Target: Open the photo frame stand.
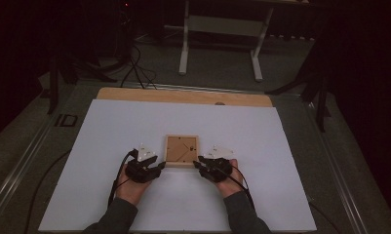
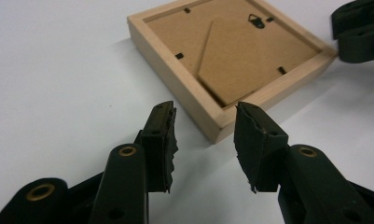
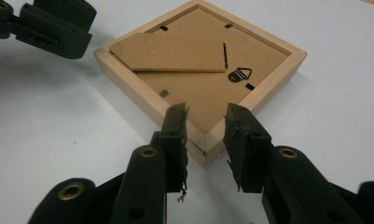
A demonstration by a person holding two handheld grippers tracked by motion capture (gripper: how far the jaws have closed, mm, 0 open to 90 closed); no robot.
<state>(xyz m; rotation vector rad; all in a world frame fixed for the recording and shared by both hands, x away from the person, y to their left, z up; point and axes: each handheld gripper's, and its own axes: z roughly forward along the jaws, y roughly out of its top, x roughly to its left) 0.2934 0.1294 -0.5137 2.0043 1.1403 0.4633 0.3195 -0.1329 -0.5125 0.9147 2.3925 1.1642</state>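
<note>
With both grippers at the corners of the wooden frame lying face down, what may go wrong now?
1. Both the left gripper and the right gripper stand open at near corners of the picture frame; a corner grip may let it twist or slip.
2. The cardboard stand lies loose on the backing and might swing out if the frame is lifted.

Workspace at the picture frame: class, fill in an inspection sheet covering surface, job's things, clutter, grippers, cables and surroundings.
Surface: white board on a wooden table.
Job's things: wooden picture frame lying face down, cardboard back and hanger up.
Clutter: nothing seen.
Grippers: left gripper open, its jaws astride the frame's near corner without pressing; right gripper open at the other near corner, likewise not clamped.
Cables: one cable trails from the left gripper; more lie on the floor.
Surroundings: dark room, white table legs behind.
</note>
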